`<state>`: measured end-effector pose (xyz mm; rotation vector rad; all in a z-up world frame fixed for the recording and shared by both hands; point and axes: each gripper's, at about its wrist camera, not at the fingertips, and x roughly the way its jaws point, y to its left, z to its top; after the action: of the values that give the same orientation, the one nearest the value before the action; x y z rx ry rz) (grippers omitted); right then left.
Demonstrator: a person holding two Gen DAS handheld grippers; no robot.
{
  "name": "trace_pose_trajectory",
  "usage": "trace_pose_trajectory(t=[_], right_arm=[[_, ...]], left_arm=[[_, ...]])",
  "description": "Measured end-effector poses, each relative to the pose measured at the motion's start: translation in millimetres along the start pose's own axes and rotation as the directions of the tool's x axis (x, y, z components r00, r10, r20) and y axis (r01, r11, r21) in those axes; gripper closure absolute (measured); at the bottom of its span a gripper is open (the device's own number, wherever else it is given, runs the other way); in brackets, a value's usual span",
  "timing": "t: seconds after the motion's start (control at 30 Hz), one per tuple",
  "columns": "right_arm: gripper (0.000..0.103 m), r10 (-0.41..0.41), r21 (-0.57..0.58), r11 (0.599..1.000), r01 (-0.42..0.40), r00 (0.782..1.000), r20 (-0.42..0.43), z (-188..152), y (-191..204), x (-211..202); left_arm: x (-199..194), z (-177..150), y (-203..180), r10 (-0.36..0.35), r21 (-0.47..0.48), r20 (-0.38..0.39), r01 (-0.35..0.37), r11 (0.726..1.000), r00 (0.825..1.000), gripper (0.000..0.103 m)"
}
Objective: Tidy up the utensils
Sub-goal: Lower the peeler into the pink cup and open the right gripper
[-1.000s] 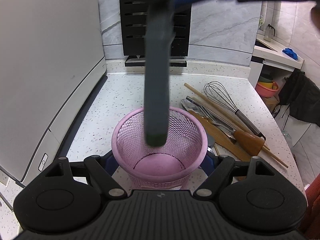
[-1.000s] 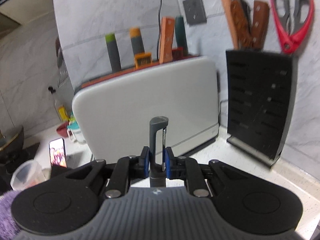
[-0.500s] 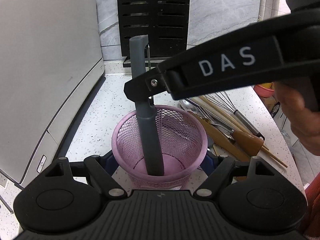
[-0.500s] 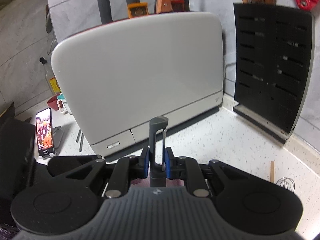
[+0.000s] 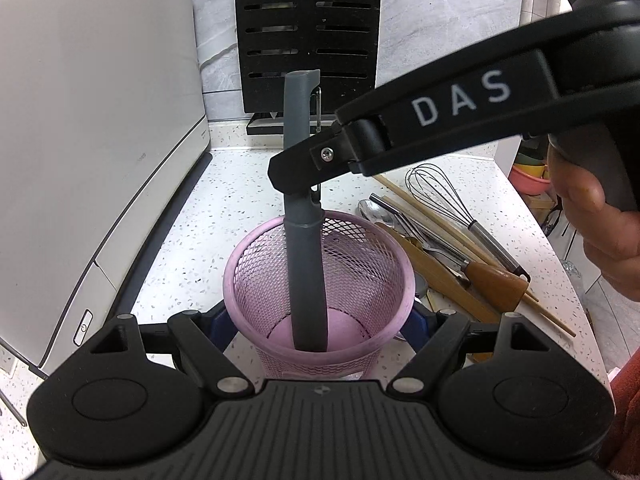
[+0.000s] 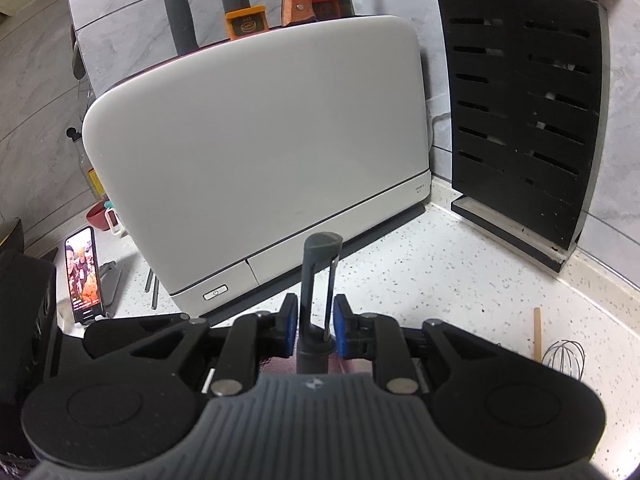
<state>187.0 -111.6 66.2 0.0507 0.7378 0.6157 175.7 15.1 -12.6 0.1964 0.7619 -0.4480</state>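
Peeler [image 5: 306,248]: grey, standing nearly upright in the pink mesh basket [image 5: 256,280], handle end down on the basket floor at lower centre of the left wrist view, head rising above the rim.
Right gripper [image 6: 316,322]: jaws opening; the blue pads stand a little off either side of the peeler's neck, which is between them but not pressed.
Left gripper [image 5: 316,320]: jaws wide, one blue pad at each side of the basket, apparently against its wall; actual contact is hidden behind the rim.
Remaining utensils: whisk [image 5: 452,204], spoon [image 5: 370,210], wooden-handled tools and chopsticks lie piled on the speckled counter [image 5: 240,184], right of the basket.
Background: white appliance [image 6: 256,152] at left, black slotted knife block [image 6: 520,128] at upper right of the right wrist view.
Hand [image 5: 600,236]: grips the right tool at the right edge.
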Motion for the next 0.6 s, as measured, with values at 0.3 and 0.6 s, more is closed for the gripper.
trace_pose_trajectory(t=[0.3, 0.6], right_arm=[[0.068, -0.014, 0.010, 1.000, 0.014, 1.000, 0.016, 4.2, -2.5, -13.2], [0.055, -0.065, 0.024, 0.998, 0.064, 0.995, 0.073, 16.1, -7.9, -46.5]], left_arm=[[-0.1, 0.0, 0.1, 0.001, 0.002, 0.000, -0.001, 1.000, 1.000, 0.010], [0.1, 0.8, 1.2, 0.000, 0.003, -0.002, 0.000, 1.000, 1.000, 0.010]])
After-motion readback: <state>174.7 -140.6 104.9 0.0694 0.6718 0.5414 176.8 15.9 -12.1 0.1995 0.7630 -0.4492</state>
